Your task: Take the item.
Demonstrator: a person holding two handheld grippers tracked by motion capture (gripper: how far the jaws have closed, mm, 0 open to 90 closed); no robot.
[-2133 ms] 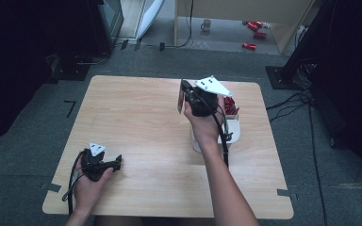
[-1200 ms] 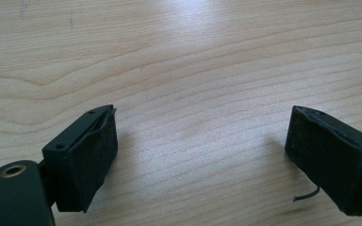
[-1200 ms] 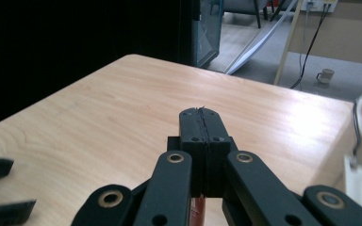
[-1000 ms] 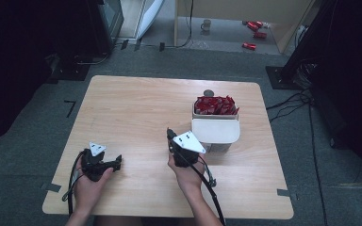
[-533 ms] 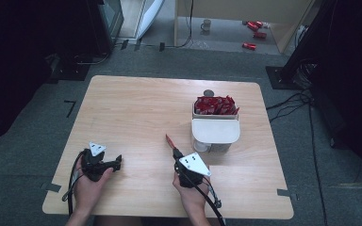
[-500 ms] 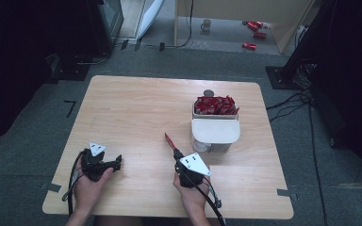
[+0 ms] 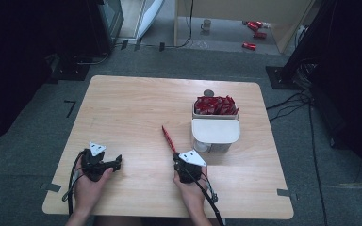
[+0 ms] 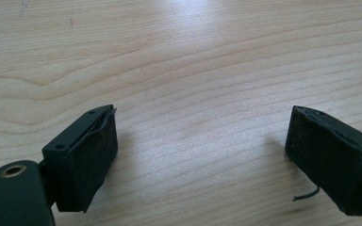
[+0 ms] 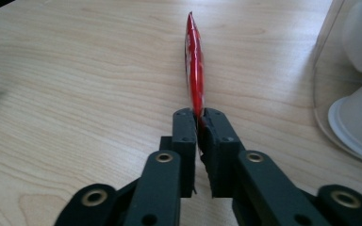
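Since the earlier frames, the right gripper (image 7: 175, 151) has been coming down from above the white box (image 7: 215, 131) to the lower middle of the table (image 7: 136, 103) in the high view, bringing one red packet (image 7: 168, 138) with it. In the right gripper view its jaws are pinching the near end of this packet (image 9: 194, 66), though they have just been easing open slightly; the packet is sticking out edge-on toward the top of that frame, just over the wood. The left gripper (image 7: 114, 163), at lower left, is sitting with both jaws spread wide and holding nothing. The one box, at middle right, is carrying a heap of red packets (image 7: 214, 104), too tangled to count.
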